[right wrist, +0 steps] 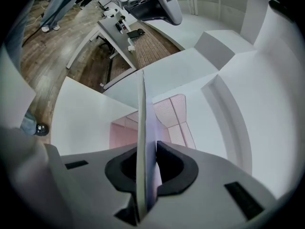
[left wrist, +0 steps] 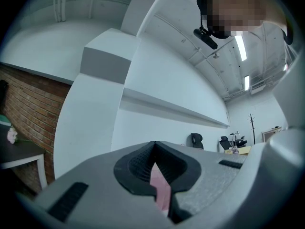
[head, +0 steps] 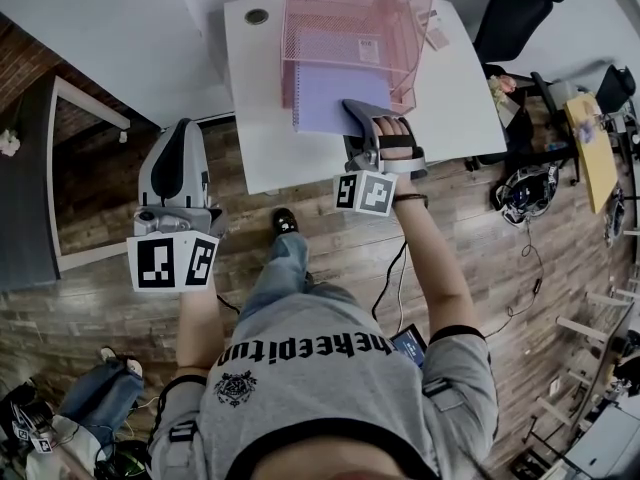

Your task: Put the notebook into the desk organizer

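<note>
Two grippers show. The right gripper (head: 356, 110), at centre frame in the head view, is clamped on the near edge of the lilac notebook (head: 322, 96). The notebook reaches partly into the bottom tier of the pink mesh organizer (head: 345, 13) on the white bench (head: 465, 103). The left gripper (head: 181, 133), off the bench at left, is closed and empty. The organizer's white labels are too small to read.
</note>
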The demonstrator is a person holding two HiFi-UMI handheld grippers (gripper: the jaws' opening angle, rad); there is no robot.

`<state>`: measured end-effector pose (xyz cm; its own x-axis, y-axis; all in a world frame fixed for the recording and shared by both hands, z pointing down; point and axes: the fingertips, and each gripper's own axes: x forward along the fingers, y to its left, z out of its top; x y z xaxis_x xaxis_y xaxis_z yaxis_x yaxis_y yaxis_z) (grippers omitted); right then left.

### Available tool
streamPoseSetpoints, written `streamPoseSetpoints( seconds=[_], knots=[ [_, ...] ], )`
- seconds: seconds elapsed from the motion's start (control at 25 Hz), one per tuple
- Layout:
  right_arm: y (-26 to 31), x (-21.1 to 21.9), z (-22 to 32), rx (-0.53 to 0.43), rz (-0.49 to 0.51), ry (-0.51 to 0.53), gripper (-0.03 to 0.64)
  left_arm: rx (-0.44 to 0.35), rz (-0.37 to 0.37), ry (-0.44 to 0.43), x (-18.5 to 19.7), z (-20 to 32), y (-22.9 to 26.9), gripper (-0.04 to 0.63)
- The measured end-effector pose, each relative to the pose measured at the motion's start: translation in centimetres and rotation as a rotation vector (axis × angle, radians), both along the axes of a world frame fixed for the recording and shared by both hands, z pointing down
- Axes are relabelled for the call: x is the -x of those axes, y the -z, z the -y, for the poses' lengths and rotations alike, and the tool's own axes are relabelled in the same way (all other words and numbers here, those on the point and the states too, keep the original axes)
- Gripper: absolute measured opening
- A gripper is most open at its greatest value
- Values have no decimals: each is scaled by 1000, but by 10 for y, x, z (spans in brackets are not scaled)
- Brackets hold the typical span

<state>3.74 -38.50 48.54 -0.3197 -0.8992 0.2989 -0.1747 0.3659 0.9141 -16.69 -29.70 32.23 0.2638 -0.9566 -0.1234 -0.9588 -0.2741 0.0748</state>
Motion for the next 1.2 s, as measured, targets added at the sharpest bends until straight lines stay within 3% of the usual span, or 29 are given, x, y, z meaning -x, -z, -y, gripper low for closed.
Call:
streamPoseSetpoints(
  seconds=[0.32,1.2],
  knots=[
    [-10,0,23,39,-23,-28,44,6,6,5,3,9,-2,4],
    [-9,1,72,16,-19,-110,44,40,11,14,10,23,-18,3]
  ],
)
